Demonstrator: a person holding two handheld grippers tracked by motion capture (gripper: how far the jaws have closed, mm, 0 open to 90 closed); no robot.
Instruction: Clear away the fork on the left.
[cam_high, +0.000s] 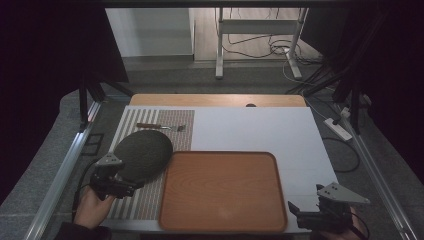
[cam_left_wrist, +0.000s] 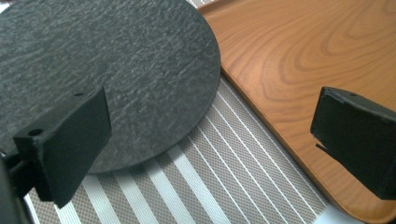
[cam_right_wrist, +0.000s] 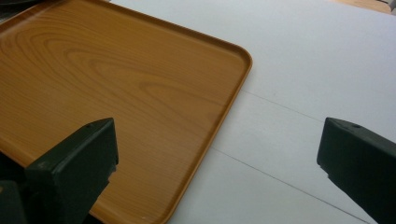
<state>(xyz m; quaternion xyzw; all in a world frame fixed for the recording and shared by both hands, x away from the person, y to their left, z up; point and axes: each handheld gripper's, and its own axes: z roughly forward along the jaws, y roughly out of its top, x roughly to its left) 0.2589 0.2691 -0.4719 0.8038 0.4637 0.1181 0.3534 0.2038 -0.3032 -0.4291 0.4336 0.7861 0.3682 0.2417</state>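
Both grippers low at frame bottom, jaws spread, nothing held.

Left gripper (cam_high: 114, 182) lower left, jaws wide apart at near rim of round dark slate plate (cam_high: 143, 154); plate lies on striped placemat (cam_high: 150, 197), its right edge just over wooden tray (cam_high: 222, 190) rim. Tray bare, centre-bottom. Fork (cam_high: 160, 126) w/ wooden handle beyond plate, upper left. Right gripper (cam_high: 320, 214) lower right, jaws spread, beside tray's right edge over bare white table (cam_high: 260, 127); open room there.
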